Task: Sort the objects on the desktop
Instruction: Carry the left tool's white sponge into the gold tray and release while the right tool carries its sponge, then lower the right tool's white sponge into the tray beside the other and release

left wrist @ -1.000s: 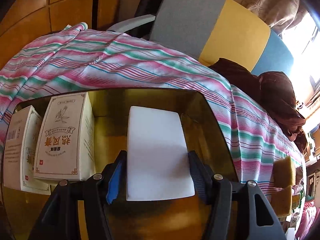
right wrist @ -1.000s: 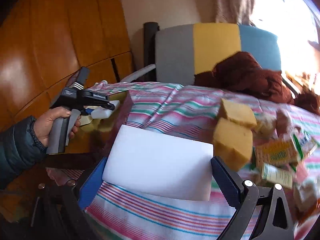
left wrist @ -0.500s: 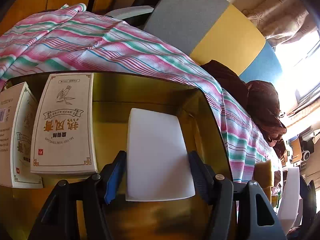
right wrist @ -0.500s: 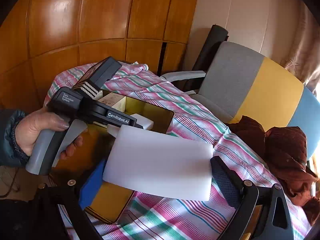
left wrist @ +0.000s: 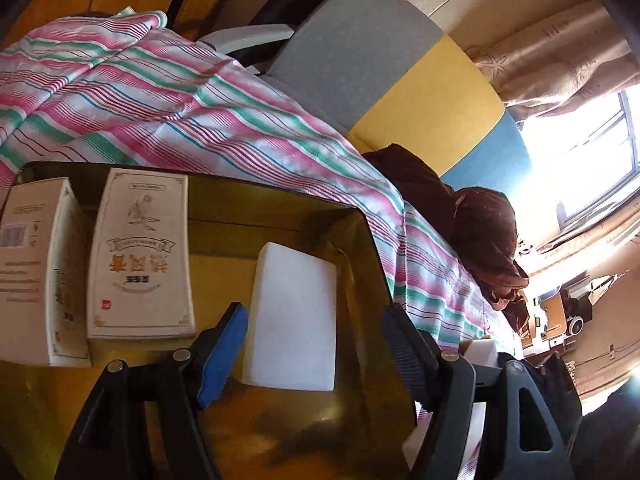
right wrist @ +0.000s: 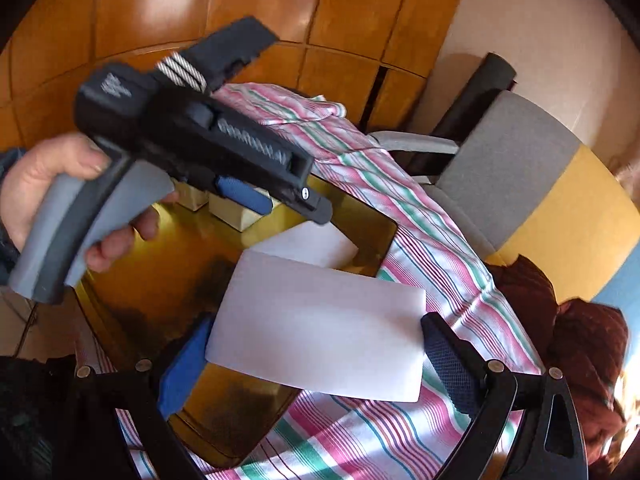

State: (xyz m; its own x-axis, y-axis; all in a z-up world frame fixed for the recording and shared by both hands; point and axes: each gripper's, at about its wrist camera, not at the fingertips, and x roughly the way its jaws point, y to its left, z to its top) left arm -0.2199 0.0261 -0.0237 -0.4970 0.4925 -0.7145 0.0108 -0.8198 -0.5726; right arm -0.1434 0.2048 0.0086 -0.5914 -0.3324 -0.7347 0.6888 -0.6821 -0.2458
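The left tool [left wrist: 316, 344], jaws spread, flanks a white sponge block [left wrist: 294, 316] lying in the gold tray [left wrist: 280, 216] near its right wall; the right tool [right wrist: 316, 348] grips a second white block [right wrist: 320, 324] over the tray's near edge. Lowered carelessly, that block could likely strike the left tool or the first block; space there looks tight.

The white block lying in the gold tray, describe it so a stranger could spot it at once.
On the striped cloth sits a gold tray. The white block lies flat near its right wall, between the left gripper's open fingers. Unlike the two printed boxes beside it, it is blank.
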